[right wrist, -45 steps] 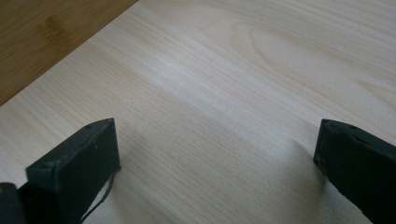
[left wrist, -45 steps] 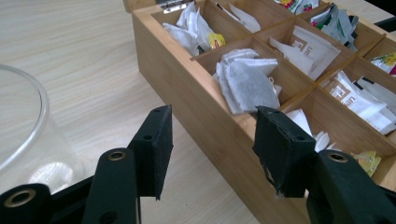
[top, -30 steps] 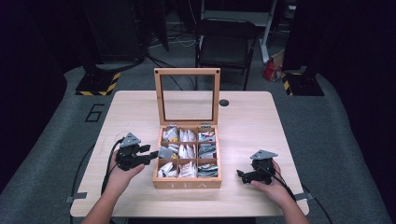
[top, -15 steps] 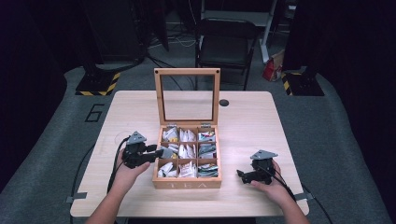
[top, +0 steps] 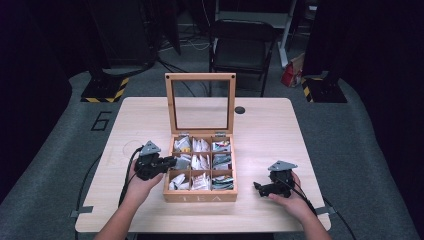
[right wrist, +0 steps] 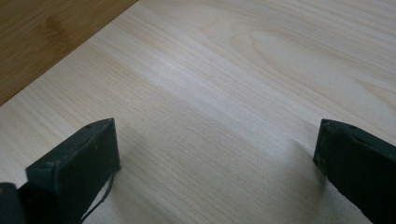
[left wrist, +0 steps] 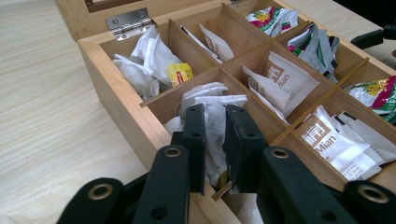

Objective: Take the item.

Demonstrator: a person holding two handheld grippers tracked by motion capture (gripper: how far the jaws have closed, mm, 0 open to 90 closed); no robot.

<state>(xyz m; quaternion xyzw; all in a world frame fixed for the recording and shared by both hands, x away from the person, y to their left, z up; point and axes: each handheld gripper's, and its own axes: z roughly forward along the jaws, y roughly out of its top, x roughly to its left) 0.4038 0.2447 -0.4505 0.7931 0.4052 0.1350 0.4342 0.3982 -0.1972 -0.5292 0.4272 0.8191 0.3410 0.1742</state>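
A wooden tea box [top: 200, 197] stands open at the table's front middle, its glass lid [top: 200, 76] upright. Its compartments hold paper tea sachets. My left gripper [top: 172, 161] reaches over the box's left wall [left wrist: 126, 107] into the middle-left compartment. Its jaws have just been closing, and they now pinch a white tea bag [left wrist: 212, 93] between them [left wrist: 215, 112]. My right gripper [top: 257, 187] rests on the table to the right of the box, its jaws wide apart with bare wood between them [right wrist: 217, 140].
The light wooden table [top: 280, 135] has bare room on both sides of the box. A small black round disc [top: 240, 109] lies behind the lid's right corner. A black chair [top: 242, 47] stands beyond the far edge. Cables trail off the near edge.
My left gripper has moved right, from beside the box to over its left wall, and its jaws have narrowed onto the white tea bag. The right gripper has stayed put.
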